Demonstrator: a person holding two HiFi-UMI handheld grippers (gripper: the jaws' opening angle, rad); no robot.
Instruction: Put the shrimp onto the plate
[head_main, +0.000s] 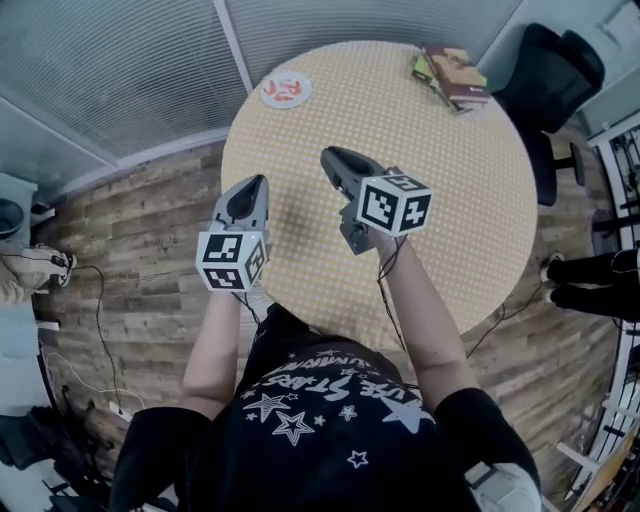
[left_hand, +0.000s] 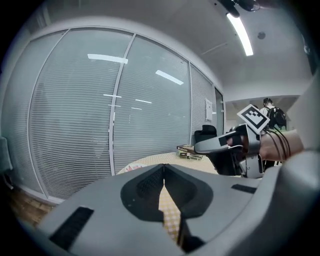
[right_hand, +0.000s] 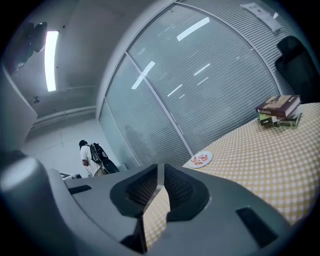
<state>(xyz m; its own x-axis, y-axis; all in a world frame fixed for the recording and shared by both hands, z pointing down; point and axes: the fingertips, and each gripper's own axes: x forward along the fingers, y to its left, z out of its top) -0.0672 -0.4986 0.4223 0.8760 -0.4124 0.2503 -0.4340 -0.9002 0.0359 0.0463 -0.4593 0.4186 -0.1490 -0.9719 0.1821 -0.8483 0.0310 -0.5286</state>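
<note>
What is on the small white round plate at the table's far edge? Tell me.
Orange-red shrimp pieces lie on the white round plate; they are too small to count. The plate surface beneath them is covered.

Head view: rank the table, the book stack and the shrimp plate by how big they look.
1. Round yellow-checked table: largest by far.
2. Stack of books at its far edge.
3. White round plate of red shrimp: somewhat smaller than the books.
</note>
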